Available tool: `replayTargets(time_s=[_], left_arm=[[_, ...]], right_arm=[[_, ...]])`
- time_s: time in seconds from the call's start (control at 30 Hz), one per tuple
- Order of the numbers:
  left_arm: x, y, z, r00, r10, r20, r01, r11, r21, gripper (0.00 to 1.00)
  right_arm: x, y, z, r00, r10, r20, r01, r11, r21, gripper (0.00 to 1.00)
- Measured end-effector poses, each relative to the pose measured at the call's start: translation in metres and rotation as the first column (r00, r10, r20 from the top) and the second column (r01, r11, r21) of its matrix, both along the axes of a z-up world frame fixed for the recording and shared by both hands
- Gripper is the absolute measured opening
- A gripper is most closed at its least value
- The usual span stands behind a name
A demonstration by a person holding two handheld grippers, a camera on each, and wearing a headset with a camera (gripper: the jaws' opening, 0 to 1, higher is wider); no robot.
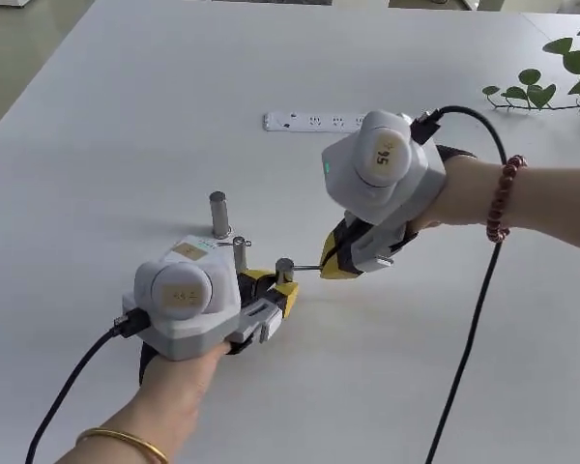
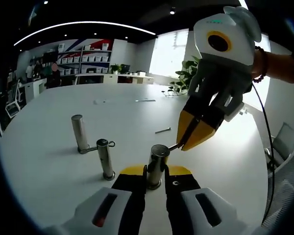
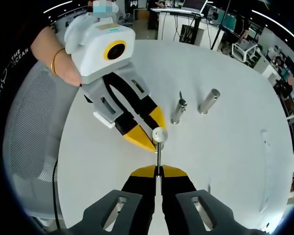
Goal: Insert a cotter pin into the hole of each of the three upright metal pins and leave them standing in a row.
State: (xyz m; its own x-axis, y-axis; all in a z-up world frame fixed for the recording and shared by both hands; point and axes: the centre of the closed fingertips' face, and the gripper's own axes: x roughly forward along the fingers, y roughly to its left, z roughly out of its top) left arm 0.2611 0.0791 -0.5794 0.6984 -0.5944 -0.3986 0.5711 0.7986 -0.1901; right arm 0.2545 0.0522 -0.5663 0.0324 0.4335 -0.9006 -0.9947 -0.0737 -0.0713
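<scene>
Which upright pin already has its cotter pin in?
The middle pin, a wire loop jutting from its top. The far pin looks bare; the left gripper holds the nearest pin.

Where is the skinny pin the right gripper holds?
Head view, middle: the cotter pin reaches from the right gripper to the top of the nearest metal pin.

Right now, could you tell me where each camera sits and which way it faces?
Head view: on the headset, looking down at the table; left hand and right hand show.
Left gripper view: on the left gripper, facing along its jaws, clamped on the metal pin; right gripper enters from the right.
Right gripper view: on the right gripper, facing along its cotter pin.
Shared: all show that metal pin.
</scene>
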Motion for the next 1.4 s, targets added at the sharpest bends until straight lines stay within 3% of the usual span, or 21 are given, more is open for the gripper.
replayTargets(time_s=[0.43,0.9,1.0,1.27,1.4], left_arm=[[0.0,0.002,-0.002,1.0,0.0,-0.009,0.0,1.0,-0.014,0.12],[0.001,0.002,-0.005,1.0,0.01,-0.011,-0.01,1.0,-0.019,0.12],[0.001,0.002,-0.005,1.0,0.014,-0.015,-0.014,1.0,-0.023,0.12],[0.0,0.001,-0.005,1.0,0.017,-0.016,-0.018,1.0,-0.019,0.12],[0.0,0.001,-0.005,1.0,0.02,-0.018,-0.02,1.0,-0.021,0.13]], right_arm=[[0.002,0.015,-0.004,1.0,-0.006,-0.004,0.006,1.0,-0.002,0.0],[-0.001,0.027,-0.003,1.0,-0.008,0.001,0.008,0.999,0.037,0.0],[-0.002,0.024,-0.001,1.0,0.015,0.021,-0.016,0.999,0.039,0.0],[0.001,0.014,0.001,0.999,-0.036,0.006,0.036,0.998,0.044,0.03],[-0.005,0.012,0.001,0.999,-0.033,-0.004,0.033,0.998,0.045,0.01]])
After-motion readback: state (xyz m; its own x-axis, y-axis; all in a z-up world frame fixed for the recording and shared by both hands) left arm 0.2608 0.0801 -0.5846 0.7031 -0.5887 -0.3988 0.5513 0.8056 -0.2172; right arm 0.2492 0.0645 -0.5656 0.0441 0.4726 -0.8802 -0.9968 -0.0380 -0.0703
